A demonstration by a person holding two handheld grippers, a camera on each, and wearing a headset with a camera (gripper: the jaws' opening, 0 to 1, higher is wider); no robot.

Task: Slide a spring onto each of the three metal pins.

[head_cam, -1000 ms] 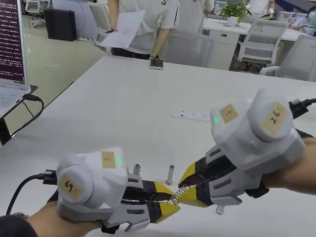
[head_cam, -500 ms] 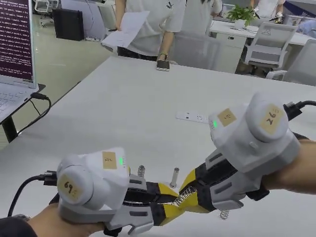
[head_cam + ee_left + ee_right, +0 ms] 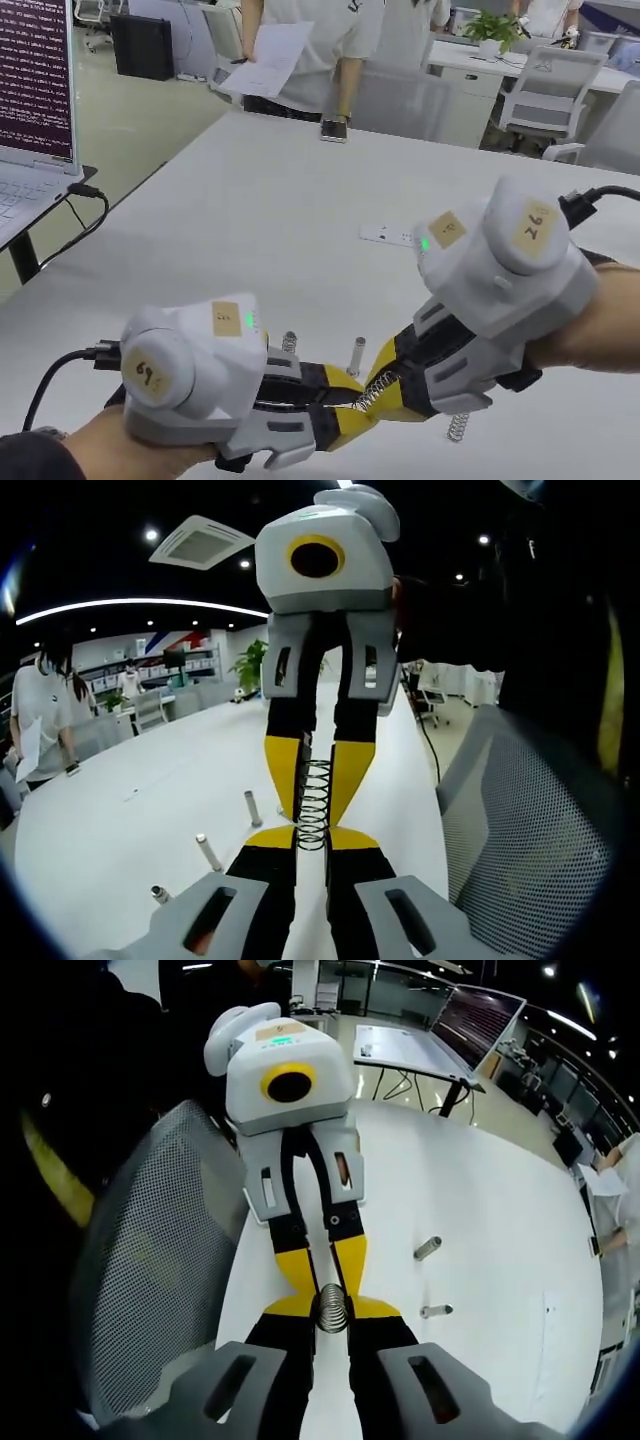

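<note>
A small metal spring (image 3: 371, 391) hangs in the air between the yellow tips of both grippers. My left gripper (image 3: 348, 418) comes in from the lower left, shut on the spring's near end (image 3: 313, 825). From the right comes my right gripper (image 3: 386, 384), which is shut on its other end (image 3: 332, 1309). Just behind the tips a bare metal pin (image 3: 357, 355) stands upright on the white table (image 3: 260, 200). Left of it, another pin (image 3: 289, 343) carries a spring. The left gripper view has three pins (image 3: 208, 852) in a row. A loose spring (image 3: 457, 427) lies under the right gripper.
A white power strip (image 3: 388, 236) lies mid-table behind the grippers. A phone (image 3: 335, 130) rests at the far edge, where people stand. An open laptop (image 3: 35, 90) sits on a side desk at left, its cable (image 3: 70, 225) hanging down. Office chairs stand at the back right.
Both grippers have stayed tip to tip on the spring, close above the pins. The head camera has shifted a little; the right gripper has tipped slightly.
</note>
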